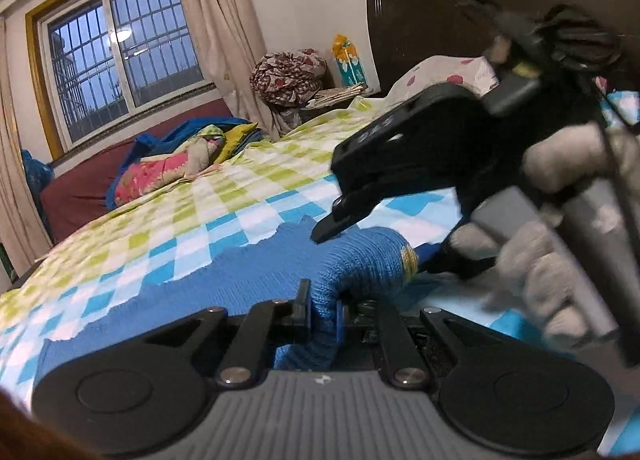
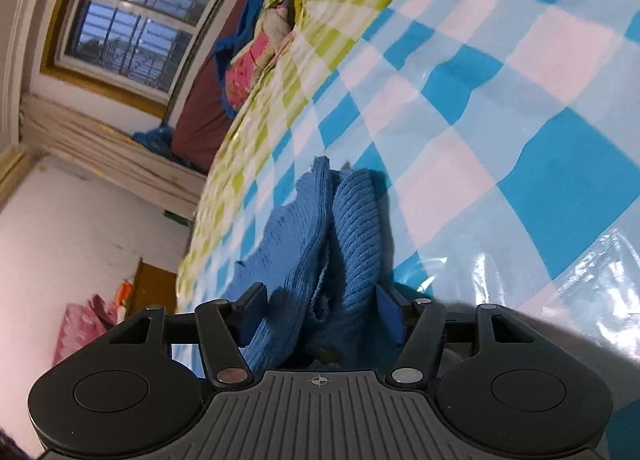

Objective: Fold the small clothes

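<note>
Your left gripper (image 1: 322,314) fingers pinch a fold of the blue knit garment (image 1: 240,280) on the checked bed sheet (image 1: 224,200). Your right gripper (image 2: 320,316) fingers clench bunched knit; in the left view it sits at 2 o'clock.

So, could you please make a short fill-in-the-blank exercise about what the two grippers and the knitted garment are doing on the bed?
1. The knitted garment is coloured ____.
2. The left gripper is shut on a bunched ____ of that garment.
3. The bed sheet under the garment has a ____ pattern.
4. The right gripper holds ____ knit between its fingers.

Missing words: blue; fold; checked; blue
</note>
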The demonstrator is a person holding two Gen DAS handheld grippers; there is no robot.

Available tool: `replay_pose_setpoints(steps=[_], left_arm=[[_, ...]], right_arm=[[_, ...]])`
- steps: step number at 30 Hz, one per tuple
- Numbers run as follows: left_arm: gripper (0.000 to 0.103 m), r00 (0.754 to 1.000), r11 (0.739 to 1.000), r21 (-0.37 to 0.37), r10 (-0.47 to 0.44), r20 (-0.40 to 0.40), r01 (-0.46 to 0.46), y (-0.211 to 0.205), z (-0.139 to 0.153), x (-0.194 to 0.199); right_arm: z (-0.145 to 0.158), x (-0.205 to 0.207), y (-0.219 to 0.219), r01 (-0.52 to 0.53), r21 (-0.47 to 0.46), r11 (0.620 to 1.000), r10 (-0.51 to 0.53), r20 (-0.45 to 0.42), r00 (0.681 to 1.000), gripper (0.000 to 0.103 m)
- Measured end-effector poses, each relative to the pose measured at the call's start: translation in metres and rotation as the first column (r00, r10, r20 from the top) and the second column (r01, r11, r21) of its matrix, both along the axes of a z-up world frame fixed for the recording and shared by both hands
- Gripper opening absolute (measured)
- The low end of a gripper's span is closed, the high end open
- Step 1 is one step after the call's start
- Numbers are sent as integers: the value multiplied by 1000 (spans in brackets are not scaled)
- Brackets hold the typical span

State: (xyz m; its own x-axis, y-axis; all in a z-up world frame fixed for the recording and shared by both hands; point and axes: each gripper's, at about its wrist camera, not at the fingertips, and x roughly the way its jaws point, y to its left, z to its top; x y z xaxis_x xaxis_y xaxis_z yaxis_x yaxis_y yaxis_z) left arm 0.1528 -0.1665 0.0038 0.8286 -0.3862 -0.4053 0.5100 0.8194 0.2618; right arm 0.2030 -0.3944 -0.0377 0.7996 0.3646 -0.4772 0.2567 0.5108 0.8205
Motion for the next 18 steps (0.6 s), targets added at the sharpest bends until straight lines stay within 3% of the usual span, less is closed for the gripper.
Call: replay_pose_setpoints(steps=[4, 6, 8, 10, 18], left_arm=[[18, 1000, 1000, -2, -16, -5, 16, 1, -2, 2], [18, 1000, 1000, -8, -24, -9, 24, 3, -1, 0], [18, 999, 999, -24, -29, -17, 29, 5, 0, 1], [18, 999, 999, -46, -30, -31, 29, 5, 1, 1], [17, 994, 975, -222, -25, -105, 1, 26, 17, 3]], right_arm=[[1, 15, 8, 1, -6, 1000, -1, -8, 1000, 61], [2, 19, 7, 22, -16, 1000, -22, -18, 1000, 56], [0, 20, 2, 49, -26, 998, -50, -36, 998, 33], [-4, 19, -3, 64, -1, 998, -64, -51, 997, 22], [38, 5, 14, 82, -109, 991, -77, 49, 996, 19]])
